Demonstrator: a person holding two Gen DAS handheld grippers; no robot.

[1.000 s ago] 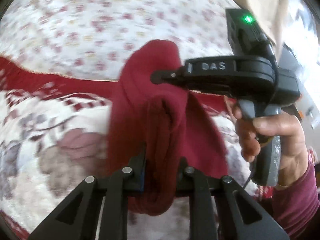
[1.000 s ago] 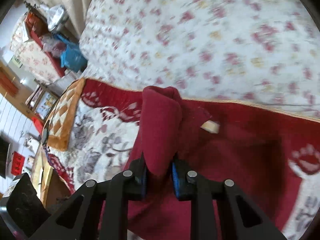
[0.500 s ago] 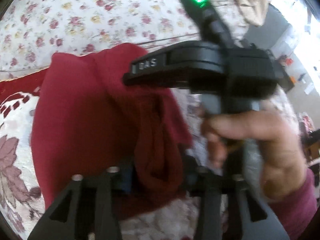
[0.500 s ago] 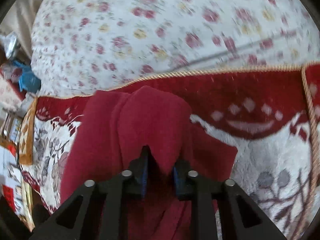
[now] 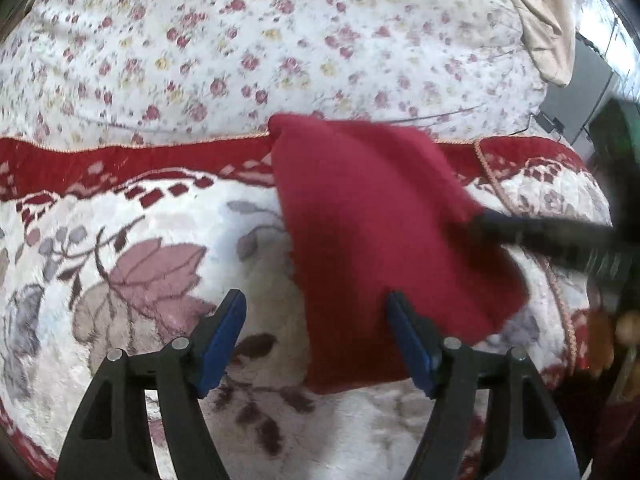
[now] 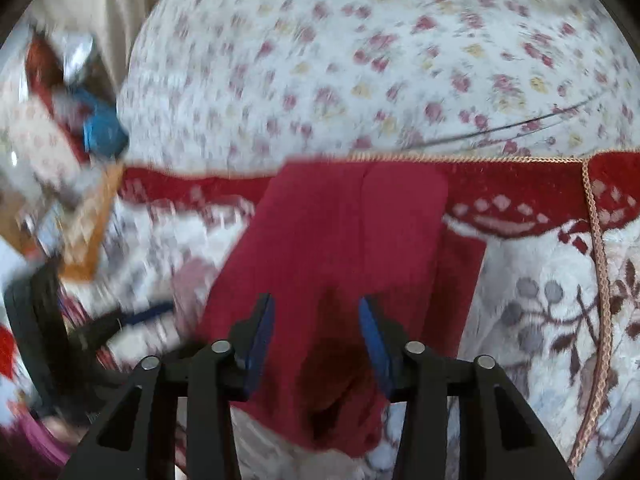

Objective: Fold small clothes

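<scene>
Now the folded dark-red garment (image 5: 384, 240) is laid flat on the patterned blanket (image 5: 140, 272). The left gripper (image 5: 316, 336) has just been opened; its jaws stand apart, only the right pad brushing cloth. The right gripper (image 6: 316, 336) has been narrowing, jaws parted over the garment, nothing clamped. The edges should be squared before release. No containers are seen.

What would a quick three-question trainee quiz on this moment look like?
1. True or false: the left hand-held gripper clamps the red cloth.
2. The cloth lies on: A) a patterned blanket; B) a bare wooden table; C) a sink.
3. Fill in: the white sheet behind bears small ___.

Key: 1 false: its jaws have just been opening and stand wide, with the cloth's edge loose between them. 2 A. 3 flowers.
</scene>
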